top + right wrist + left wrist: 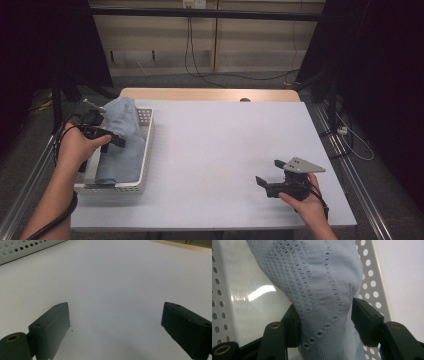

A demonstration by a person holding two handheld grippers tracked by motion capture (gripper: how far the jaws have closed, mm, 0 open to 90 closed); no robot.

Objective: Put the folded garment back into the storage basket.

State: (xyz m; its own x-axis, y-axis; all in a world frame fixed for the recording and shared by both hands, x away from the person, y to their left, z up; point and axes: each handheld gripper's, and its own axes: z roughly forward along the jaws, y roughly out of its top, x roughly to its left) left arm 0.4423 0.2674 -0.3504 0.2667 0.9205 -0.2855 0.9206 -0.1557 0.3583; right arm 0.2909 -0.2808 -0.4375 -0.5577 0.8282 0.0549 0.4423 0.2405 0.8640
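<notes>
A light blue knit cloth (122,155) lies draped in a white perforated basket (146,150) at the table's left side. My left gripper (119,141) reaches over the basket from the left, held in a hand. In the left gripper view the cloth (317,277) bunches between the two black pads (292,325), which touch it on both sides, so my left gripper (324,320) is shut on it. My right gripper (268,171) rests low over the table near the front right. Its jaws stand wide apart with nothing between them (115,322).
The basket's perforated wall (372,282) and its shiny floor (257,310) surround the cloth. The pale table (215,150) stretches between the basket and my right gripper. The basket's corner (22,250) shows far off in the right gripper view. Black curtains and floor cables lie beyond the table.
</notes>
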